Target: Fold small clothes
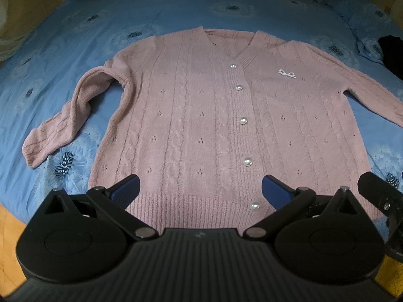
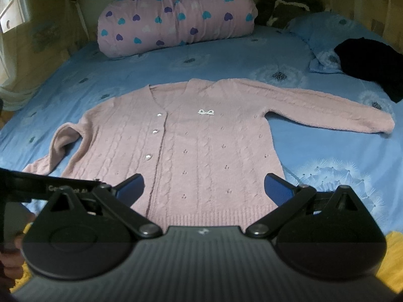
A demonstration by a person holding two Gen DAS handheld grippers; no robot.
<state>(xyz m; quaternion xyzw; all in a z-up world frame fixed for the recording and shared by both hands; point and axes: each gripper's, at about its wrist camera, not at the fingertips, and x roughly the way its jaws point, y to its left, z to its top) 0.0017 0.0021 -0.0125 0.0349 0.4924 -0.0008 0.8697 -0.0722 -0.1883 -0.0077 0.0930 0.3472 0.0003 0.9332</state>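
A pink knitted cardigan [image 1: 201,115] with pearl buttons and a small bow lies flat, front up, on the blue bed sheet [image 1: 63,58]. Its left sleeve [image 1: 63,123] is bent down beside the body; the right sleeve [image 2: 327,110] stretches out sideways. My left gripper [image 1: 200,186] hovers open over the cardigan's hem, nothing between its blue pads [image 1: 127,188]. In the right wrist view the same cardigan [image 2: 201,151] fills the middle, and my right gripper [image 2: 204,186] is open above the hem on the right half. Part of the other gripper [image 2: 37,183] shows at left.
A pink rolled quilt with heart print [image 2: 176,17] lies at the head of the bed. A black garment [image 2: 370,63] sits on a blue pillow [image 2: 327,40] at the right. Wooden floor [image 1: 10,226] shows past the bed's left edge. A hand [image 2: 15,241] is at the lower left.
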